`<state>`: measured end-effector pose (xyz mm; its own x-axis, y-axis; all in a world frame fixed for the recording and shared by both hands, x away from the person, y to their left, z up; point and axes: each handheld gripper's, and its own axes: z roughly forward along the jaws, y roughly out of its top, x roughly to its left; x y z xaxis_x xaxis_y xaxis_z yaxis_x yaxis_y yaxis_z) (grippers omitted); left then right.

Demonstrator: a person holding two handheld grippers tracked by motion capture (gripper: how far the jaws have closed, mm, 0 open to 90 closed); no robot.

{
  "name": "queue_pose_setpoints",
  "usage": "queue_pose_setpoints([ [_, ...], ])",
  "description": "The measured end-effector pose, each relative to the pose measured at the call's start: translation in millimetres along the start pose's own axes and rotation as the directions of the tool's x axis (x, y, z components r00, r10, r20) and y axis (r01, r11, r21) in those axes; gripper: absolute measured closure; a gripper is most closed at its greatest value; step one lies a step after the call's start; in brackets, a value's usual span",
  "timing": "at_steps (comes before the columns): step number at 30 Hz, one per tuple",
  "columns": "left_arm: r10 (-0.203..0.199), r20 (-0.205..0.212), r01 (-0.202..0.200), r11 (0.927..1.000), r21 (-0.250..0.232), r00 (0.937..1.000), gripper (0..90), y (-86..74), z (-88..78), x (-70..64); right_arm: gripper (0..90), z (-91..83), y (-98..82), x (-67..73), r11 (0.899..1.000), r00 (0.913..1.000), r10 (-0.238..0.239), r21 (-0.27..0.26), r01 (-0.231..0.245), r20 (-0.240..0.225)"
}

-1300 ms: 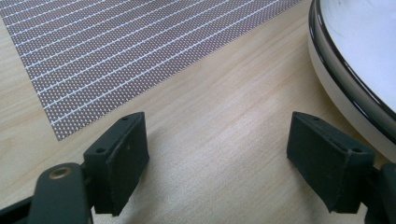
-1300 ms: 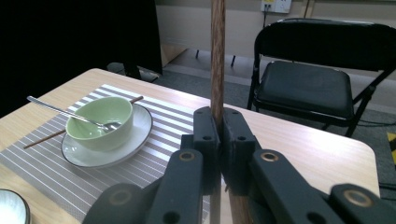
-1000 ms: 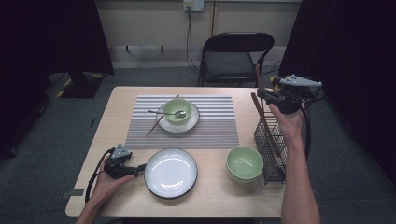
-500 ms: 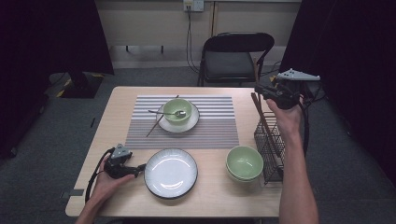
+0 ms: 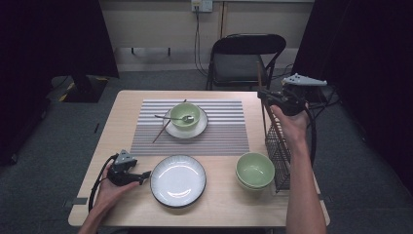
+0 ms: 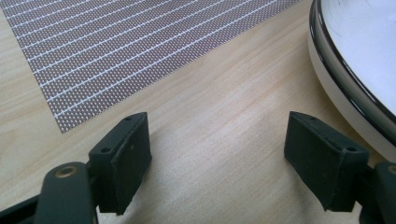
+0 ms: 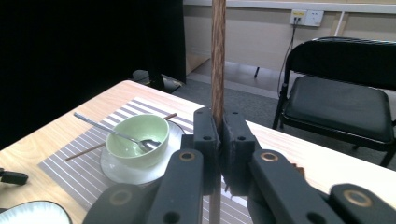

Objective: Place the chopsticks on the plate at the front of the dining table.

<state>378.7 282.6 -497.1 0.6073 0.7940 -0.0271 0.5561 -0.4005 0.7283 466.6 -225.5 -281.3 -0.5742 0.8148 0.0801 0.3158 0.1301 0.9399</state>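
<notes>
Hand-held gripper (image 7: pixel 218 140) clamping upright chopstick (image 7: pixel 217 56), green bowl (image 7: pixel 137 139) beyond

floor (image 5: pixel 58 146): grey carpet | wall (image 5: pixel 156 24): beige, socket (image 5: pixel 201 5) with cable | chair (image 5: pixel 246 58): black, folding, behind tabletop (image 5: pixel 224 204) | curtains (image 5: pixel 48 39): dark, both sides

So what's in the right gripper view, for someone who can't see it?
The right claw is shut on an upright brown wooden chopstick. Behind it, on a striped placemat, a green bowl with a metal spoon in it sits on a white saucer, with another chopstick lying beside it. A black folding chair stands past the table.
</notes>
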Motion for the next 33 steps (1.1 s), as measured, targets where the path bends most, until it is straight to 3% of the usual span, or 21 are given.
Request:
queue_pose_setpoints([
  [2,-0.008,0.004,0.008,0.9999,-0.009,1.0000,22.4,0.9,-2.3,0.8,85.7,0.3,0.4,3.1,1.000,1.0000,-0.003,-0.003,0.003,-0.007],
  [5,-0.029,0.001,0.029,0.9972,-0.069,0.9996,24.8,3.4,-9.7,0.5,85.8,1.2,0.3,8.4,1.000,0.9998,-0.004,-0.003,0.004,-0.019],
  [12,-0.050,0.018,0.051,0.9929,-0.108,0.9986,25.8,7.9,-20.2,0.5,85.8,4.8,1.7,23.4,1.000,0.9986,-0.013,-0.013,0.012,-0.051],
  [20,-0.033,0.059,0.042,0.9879,-0.149,0.9977,30.3,18.7,-29.5,-5.0,85.8,6.6,10.3,43.4,0.999,0.9950,-0.039,-0.039,0.035,-0.092],
  [22,-0.044,0.069,0.055,0.9857,-0.160,0.9967,30.8,21.2,-31.4,-6.5,85.8,7.4,10.9,47.9,0.998,0.9939,-0.041,-0.043,0.037,-0.103],
  [29,-0.028,0.124,0.048,0.9857,-0.162,0.9919,33.6,30.5,-29.5,-13.7,85.8,14.7,10.4,64.7,0.998,0.9863,-0.044,-0.040,0.038,-0.159],
  [33,-0.008,0.130,0.032,0.9823,-0.184,0.9915,34.1,38.9,-28.2,-20.9,85.8,19.7,11.5,73.4,0.999,0.9814,-0.042,-0.038,0.036,-0.187],
])
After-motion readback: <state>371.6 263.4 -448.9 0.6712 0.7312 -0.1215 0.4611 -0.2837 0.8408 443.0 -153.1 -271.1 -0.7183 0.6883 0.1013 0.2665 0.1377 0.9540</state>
